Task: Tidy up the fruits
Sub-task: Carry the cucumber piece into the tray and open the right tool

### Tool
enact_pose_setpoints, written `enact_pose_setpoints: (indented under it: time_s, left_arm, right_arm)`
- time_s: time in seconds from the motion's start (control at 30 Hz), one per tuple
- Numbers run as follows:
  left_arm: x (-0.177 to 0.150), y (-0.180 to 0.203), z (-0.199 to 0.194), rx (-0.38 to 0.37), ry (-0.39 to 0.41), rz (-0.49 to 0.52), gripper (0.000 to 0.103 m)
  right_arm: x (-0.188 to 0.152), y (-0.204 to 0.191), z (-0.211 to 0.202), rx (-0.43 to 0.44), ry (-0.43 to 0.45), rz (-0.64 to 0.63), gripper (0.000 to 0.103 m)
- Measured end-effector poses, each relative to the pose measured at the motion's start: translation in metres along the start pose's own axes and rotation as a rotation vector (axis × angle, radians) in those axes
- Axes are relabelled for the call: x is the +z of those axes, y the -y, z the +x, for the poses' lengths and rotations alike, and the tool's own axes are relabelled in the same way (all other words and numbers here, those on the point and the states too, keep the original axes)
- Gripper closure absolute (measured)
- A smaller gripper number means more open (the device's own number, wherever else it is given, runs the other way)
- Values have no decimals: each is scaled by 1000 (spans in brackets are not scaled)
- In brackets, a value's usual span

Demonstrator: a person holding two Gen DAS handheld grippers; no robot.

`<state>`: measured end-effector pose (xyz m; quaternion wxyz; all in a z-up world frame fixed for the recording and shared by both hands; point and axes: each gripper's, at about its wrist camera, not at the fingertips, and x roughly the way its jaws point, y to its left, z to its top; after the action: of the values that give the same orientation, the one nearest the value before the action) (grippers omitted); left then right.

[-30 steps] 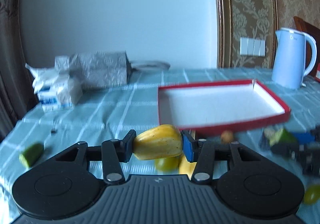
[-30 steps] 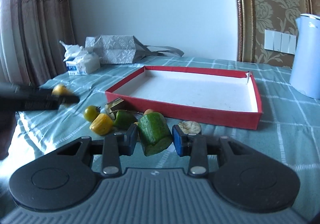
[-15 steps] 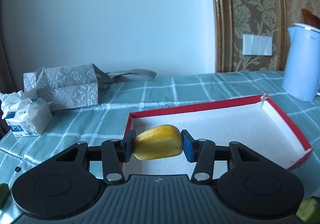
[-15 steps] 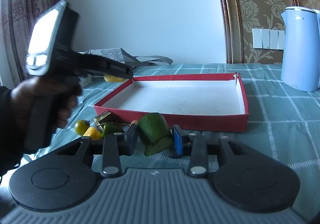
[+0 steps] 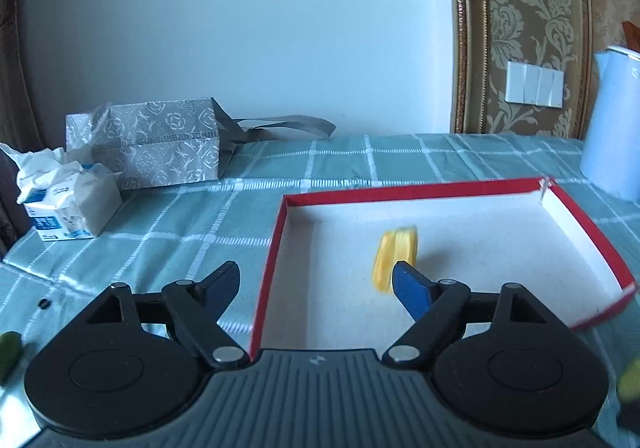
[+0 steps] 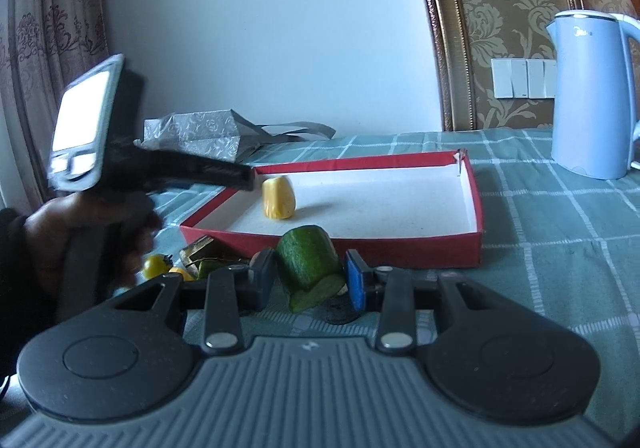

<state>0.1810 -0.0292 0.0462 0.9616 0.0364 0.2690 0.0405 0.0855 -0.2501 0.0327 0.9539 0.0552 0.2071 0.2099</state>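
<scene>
The yellow fruit piece [image 5: 394, 254] is inside the red tray [image 5: 268, 268], blurred, just beyond my open left gripper [image 5: 316, 284]. In the right wrist view the yellow piece [image 6: 279, 197] stands near the red tray's [image 6: 400, 246] left wall, with the left gripper [image 6: 240, 177] beside it. My right gripper [image 6: 310, 280] is shut on a green cucumber chunk [image 6: 308, 266], held in front of the tray.
Small yellow tomatoes [image 6: 157, 266] and other vegetable pieces [image 6: 200, 252] lie left of the tray's front. A blue kettle [image 6: 588, 95] stands at the right. A silver gift bag [image 5: 160, 143] and a tissue pack [image 5: 68, 199] are at the back left.
My left gripper has opened and let the yellow piece drop into the red tray. My right gripper keeps its hold on the cucumber chunk and has moved slightly nearer the tray.
</scene>
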Motion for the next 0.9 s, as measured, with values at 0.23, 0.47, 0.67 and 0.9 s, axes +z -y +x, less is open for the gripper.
enact_pose_setpoints:
  time_s: [0.23,0.47,0.67,0.9]
  left_arm:
    - [-39,-18,-54,-22,19,2,19]
    - [-75,-43,-77,-30,52,-62,19]
    - [-88,-49,-63,6,82,-73,19]
    - [-92,-49,-60,7,60,-76,19]
  right_arm:
    - [-2,-3,-1,-28,6,-7,68]
    - [-4,-8,-6,-53,48,-20,68]
    - [-4,-7,-8,-77,81,-21,67]
    - [-4,-1,-11,-110,94,-3,67]
